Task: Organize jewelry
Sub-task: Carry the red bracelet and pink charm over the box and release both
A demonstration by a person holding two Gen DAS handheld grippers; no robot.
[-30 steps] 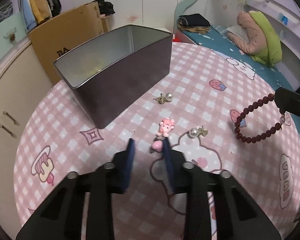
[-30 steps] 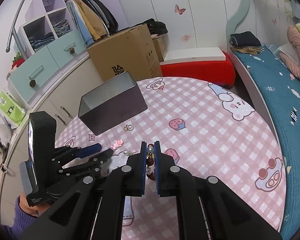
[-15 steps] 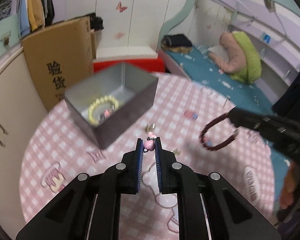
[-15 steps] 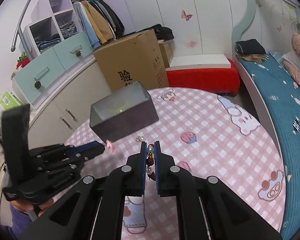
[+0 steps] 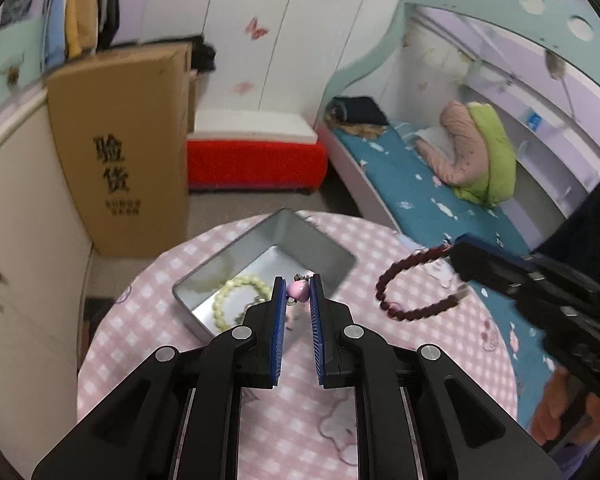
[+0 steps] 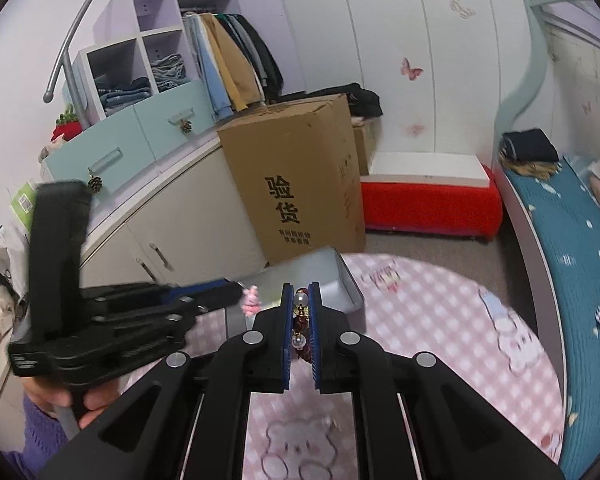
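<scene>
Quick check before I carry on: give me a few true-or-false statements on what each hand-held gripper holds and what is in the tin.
1. The left hand-held gripper is shut on a pink charm. True.
2. The right hand-held gripper is empty. False: it is shut on a dark red bead bracelet.
3. The metal tin already holds a pale yellow bead bracelet. True.
4. The tin stands on the floor. False: it stands on the pink checked tablecloth.
5. The red bracelet lies in the tin. False: it hangs in the air beside it.
</scene>
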